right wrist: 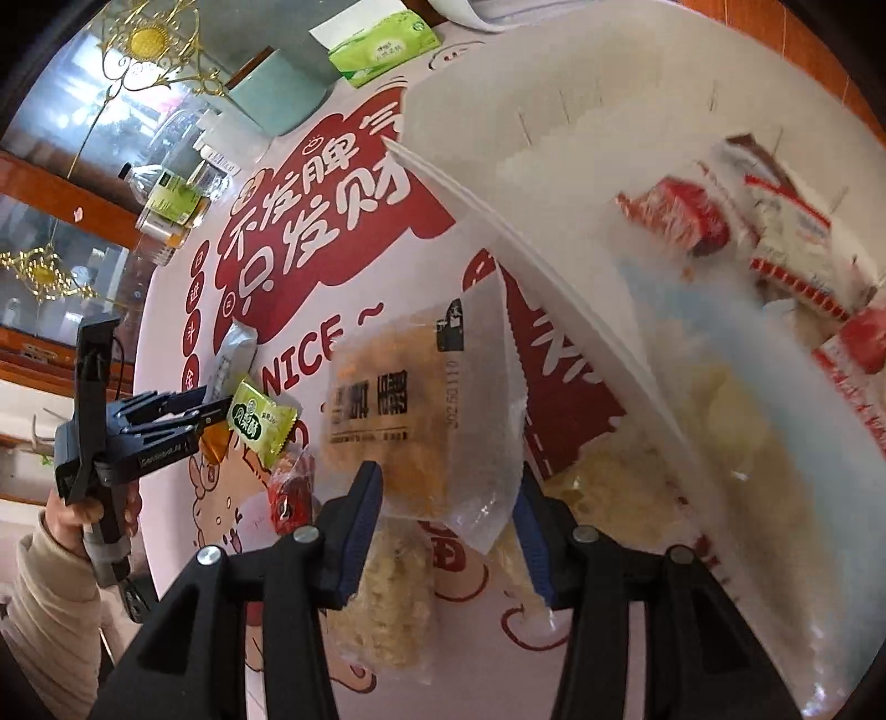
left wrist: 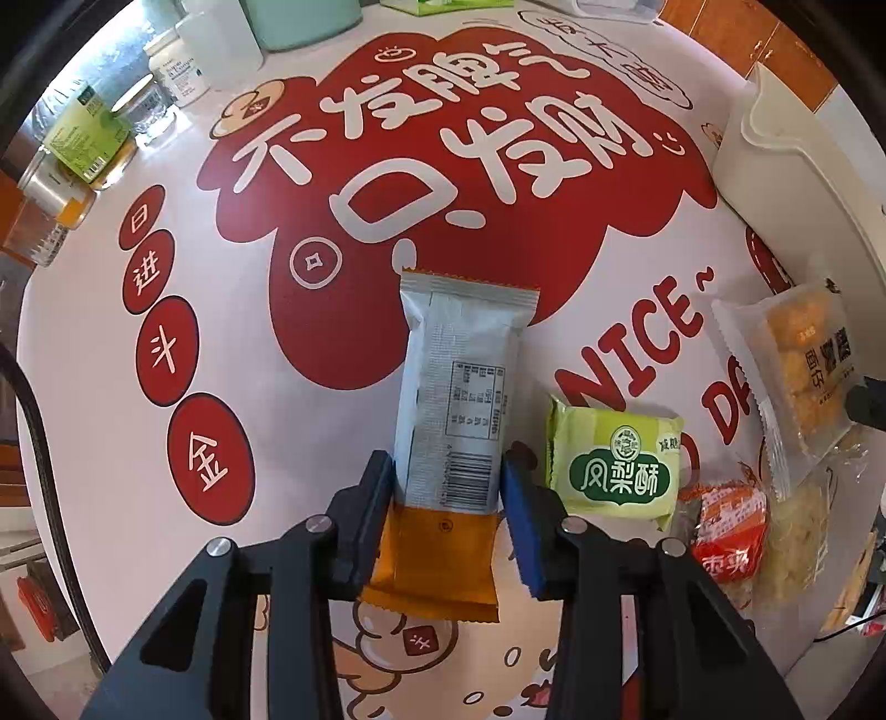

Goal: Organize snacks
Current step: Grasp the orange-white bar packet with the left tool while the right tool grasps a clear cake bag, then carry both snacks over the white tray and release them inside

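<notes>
A long silver and orange snack bar (left wrist: pixel 454 399) lies on the printed red and white tablecloth (left wrist: pixel 166 443). My left gripper (left wrist: pixel 448 476) points down over it, and both pads touch the packet's sides near the barcode. A clear packet of golden pastry (right wrist: pixel 421 399) rests on top of other snacks, and in the left wrist view this pastry packet (left wrist: pixel 803 376) shows at the right. My right gripper (right wrist: pixel 448 493) straddles its near end, jaws apart, and no pad clearly presses on it. A green pineapple-cake packet (left wrist: pixel 614 459) lies just right of the bar.
A white bin (right wrist: pixel 554 138) at the right holds red and white snack packets (right wrist: pixel 786 238). A red packet (left wrist: pixel 725 531) and pale crumbly packets (right wrist: pixel 387 598) lie by the pastry. Jars (left wrist: pixel 83 133), a teal container (right wrist: pixel 277 94) and a tissue pack (right wrist: pixel 382 50) line the far edge.
</notes>
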A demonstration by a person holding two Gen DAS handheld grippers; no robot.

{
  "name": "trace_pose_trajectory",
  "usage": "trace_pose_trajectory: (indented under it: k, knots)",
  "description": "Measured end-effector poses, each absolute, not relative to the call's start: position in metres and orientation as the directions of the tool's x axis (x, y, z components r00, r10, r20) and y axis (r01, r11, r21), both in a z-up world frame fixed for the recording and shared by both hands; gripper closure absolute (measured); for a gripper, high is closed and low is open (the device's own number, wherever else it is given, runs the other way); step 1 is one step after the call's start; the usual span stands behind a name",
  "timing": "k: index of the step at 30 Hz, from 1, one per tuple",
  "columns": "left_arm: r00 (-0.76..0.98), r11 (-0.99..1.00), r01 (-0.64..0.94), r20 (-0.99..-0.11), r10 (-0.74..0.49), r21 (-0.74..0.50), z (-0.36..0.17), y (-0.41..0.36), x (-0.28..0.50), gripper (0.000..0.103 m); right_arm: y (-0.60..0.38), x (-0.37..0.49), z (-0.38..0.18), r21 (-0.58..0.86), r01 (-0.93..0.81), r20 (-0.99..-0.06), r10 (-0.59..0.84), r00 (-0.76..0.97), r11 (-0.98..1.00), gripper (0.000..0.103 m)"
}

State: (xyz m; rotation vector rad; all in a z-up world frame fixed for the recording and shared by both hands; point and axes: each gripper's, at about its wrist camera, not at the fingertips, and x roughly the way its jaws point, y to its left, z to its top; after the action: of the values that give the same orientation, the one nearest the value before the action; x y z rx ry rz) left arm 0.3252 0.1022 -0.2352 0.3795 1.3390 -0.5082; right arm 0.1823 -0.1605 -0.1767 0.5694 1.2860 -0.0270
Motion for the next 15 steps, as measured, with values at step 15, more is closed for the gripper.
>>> trace_pose_trajectory:
  k: [15]
  knots:
    - [0.184, 0.892, 0.448, -0.971, -0.156, -0.058, -0.230, 0.107, 0.317, 0.069, -0.147, 0.203, -0.178, 0.413, 0.171, -0.843, 0.304, 0.445, 0.895, 0.075]
